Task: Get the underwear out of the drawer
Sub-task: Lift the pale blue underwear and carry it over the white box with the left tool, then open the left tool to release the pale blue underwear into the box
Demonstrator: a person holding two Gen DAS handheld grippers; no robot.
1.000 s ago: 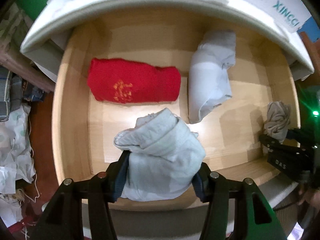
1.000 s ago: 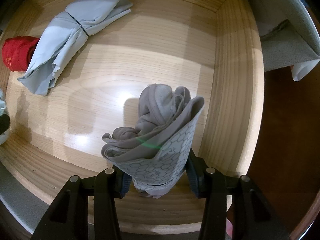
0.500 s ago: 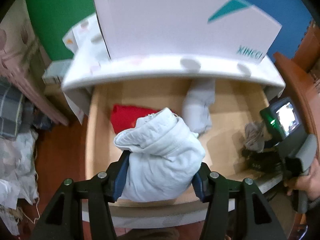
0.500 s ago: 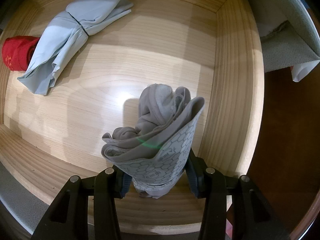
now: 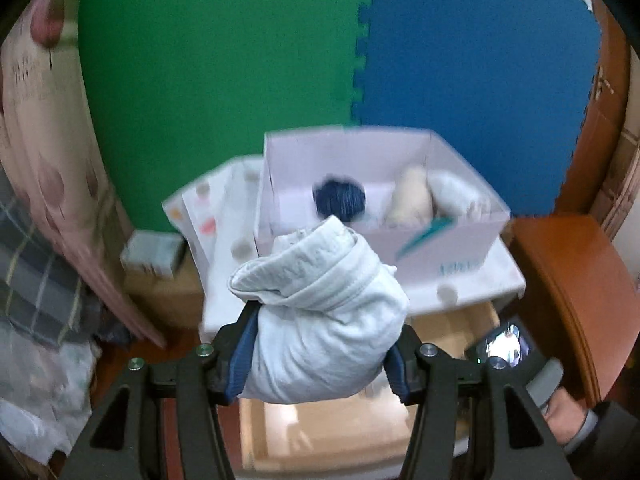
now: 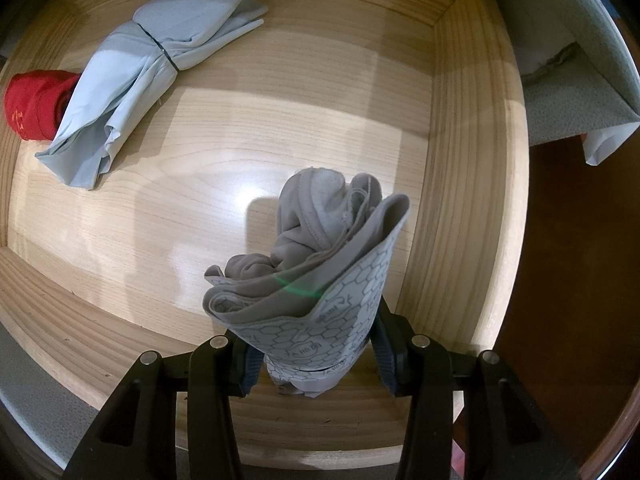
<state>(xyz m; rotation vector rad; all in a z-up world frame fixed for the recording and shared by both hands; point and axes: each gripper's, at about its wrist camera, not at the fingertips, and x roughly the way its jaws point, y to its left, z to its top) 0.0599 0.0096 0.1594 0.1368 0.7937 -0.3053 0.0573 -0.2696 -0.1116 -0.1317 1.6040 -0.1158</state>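
My left gripper is shut on a rolled pale grey underwear, held high above the open wooden drawer and facing a white cardboard box on top of the cabinet. My right gripper points down into the drawer, shut on a bunched grey underwear with a hexagon-print band near the drawer's right wall. A light blue folded underwear and a red roll lie at the drawer's far left.
The white box holds a dark blue bundle, a cream one and a white one. Green and blue foam mats cover the wall. A brown wooden piece stands right. A hand holds the other gripper's handle.
My left gripper rose out of the drawer with the pale roll and tilted up, so the white box and wall came into view. The right gripper stayed still over its grey bundle.
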